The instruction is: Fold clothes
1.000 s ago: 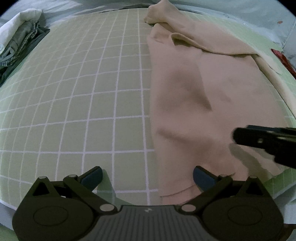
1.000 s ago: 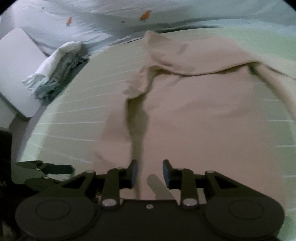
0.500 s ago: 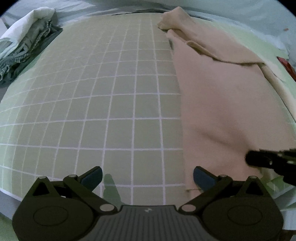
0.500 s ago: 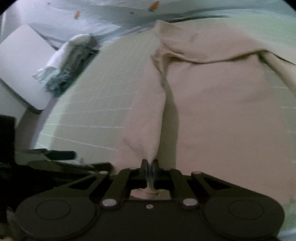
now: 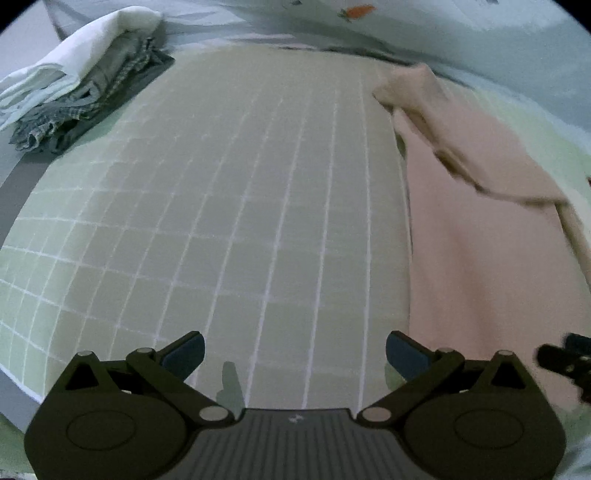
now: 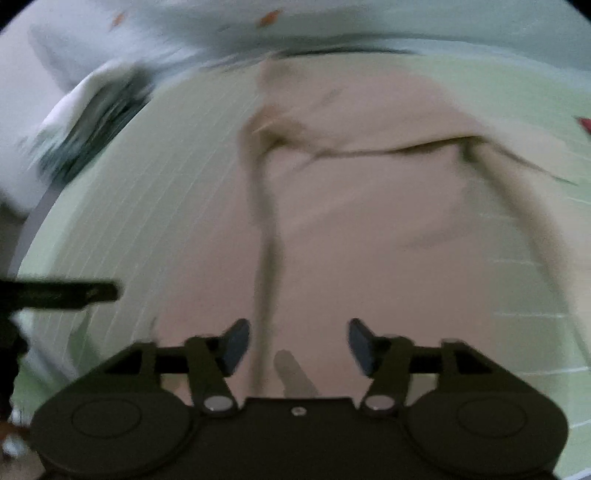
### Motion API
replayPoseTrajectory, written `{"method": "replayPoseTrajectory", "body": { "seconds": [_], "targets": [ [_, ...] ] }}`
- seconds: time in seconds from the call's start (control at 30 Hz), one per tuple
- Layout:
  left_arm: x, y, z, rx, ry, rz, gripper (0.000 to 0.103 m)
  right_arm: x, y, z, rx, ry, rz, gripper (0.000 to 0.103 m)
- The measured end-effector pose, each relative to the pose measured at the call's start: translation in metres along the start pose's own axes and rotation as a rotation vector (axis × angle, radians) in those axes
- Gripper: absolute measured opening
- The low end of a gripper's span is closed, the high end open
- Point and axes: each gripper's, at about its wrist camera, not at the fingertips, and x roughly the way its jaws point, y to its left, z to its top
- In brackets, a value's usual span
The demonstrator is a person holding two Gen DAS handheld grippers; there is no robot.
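A pale pink garment lies spread on the green grid mat, on the right in the left wrist view. In the right wrist view the garment fills the middle, with a raised crease running up from the gripper. My left gripper is open and empty over bare mat, left of the garment's edge. My right gripper is open just above the garment's near hem, holding nothing. The right gripper's fingertip shows at the right edge of the left wrist view.
A heap of white and grey checked clothes lies at the mat's far left corner; it also shows blurred in the right wrist view. A light printed sheet lies beyond the mat. The left gripper's finger juts in from the left.
My right gripper closed on the garment's near hem half a second ago and has now opened, letting it go. My left gripper has shifted left, away from the garment.
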Motion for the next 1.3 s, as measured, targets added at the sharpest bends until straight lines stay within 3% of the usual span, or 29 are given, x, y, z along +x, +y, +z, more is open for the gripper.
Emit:
{"method": "replayPoseTrajectory", "body": {
  "seconds": [0.33, 0.5, 0.67, 0.77, 0.83, 0.97, 1.03, 1.07, 1.1, 1.13, 1.17, 1.3],
  "targets": [
    [0.019, -0.021, 0.093, -0.071, -0.101, -0.064, 0.103, -0.001, -0.116, 0.048, 0.298, -0.133, -0.18, 0.089],
    [0.042, -0.024, 0.159, -0.179, -0.128, -0.162, 0.103, 0.012, -0.172, 0.074, 0.395, -0.177, -0.281, 0.092],
    [0.085, -0.03, 0.226, -0.319, -0.09, -0.258, 0.101, 0.03, -0.225, 0.104, 0.448, -0.21, -0.366, 0.092],
    [0.119, -0.04, 0.257, -0.35, -0.048, -0.28, 0.098, 0.043, -0.254, 0.122, 0.474, -0.224, -0.359, 0.091],
    [0.14, -0.048, 0.273, -0.344, -0.009, -0.277, 0.092, 0.052, -0.267, 0.134, 0.465, -0.225, -0.34, 0.084],
    [0.178, -0.063, 0.291, -0.32, 0.069, -0.251, 0.069, 0.072, -0.276, 0.154, 0.405, -0.202, -0.341, 0.071],
    [0.191, -0.069, 0.295, -0.306, 0.093, -0.248, 0.055, 0.078, -0.277, 0.162, 0.369, -0.199, -0.343, 0.058],
    [0.193, -0.072, 0.297, -0.294, 0.089, -0.232, 0.047, 0.08, -0.276, 0.164, 0.351, -0.199, -0.343, 0.044],
    [0.194, -0.075, 0.299, -0.279, 0.082, -0.221, 0.018, 0.081, -0.276, 0.166, 0.332, -0.199, -0.342, 0.028],
    [0.195, -0.078, 0.301, -0.261, 0.069, -0.22, 0.004, 0.082, -0.275, 0.168, 0.316, -0.201, -0.342, 0.018],
    [0.196, -0.08, 0.303, -0.261, 0.061, -0.218, 0.002, 0.081, -0.276, 0.168, 0.307, -0.216, -0.346, 0.003],
    [0.186, -0.085, 0.319, -0.229, -0.006, -0.169, 0.002, 0.061, -0.276, 0.175, 0.267, -0.308, -0.37, 0.002]
  ]
}}
